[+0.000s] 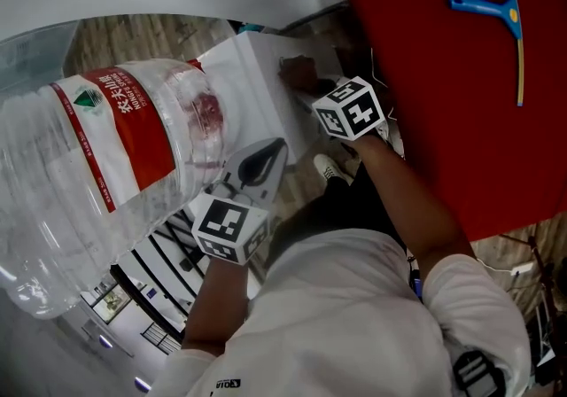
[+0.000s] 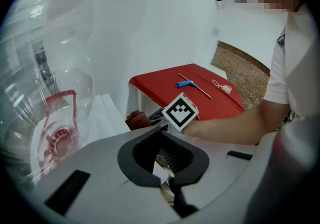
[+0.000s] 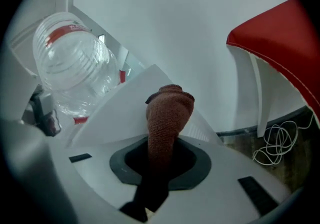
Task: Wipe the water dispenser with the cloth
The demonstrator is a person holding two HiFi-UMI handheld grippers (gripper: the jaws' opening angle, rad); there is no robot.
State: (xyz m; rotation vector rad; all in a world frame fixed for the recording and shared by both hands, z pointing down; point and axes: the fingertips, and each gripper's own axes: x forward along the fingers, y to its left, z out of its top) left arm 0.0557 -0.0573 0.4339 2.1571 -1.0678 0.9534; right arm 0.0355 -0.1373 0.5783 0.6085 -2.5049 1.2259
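My head view is evenly lit but a little dim, with no hard shadows. The clear water bottle (image 1: 97, 174) catches pale glare along its ribs. Both my gripper views are round fisheye pictures with black corners, and straight edges bow near the rim. In my left gripper view the bottle smears into bright haze at the left edge. In my right gripper view the brown cloth (image 3: 169, 110) is sharp at its top, its lower part sunk in shadow between my jaws. The white wall (image 3: 200, 18) behind is bright and flat.
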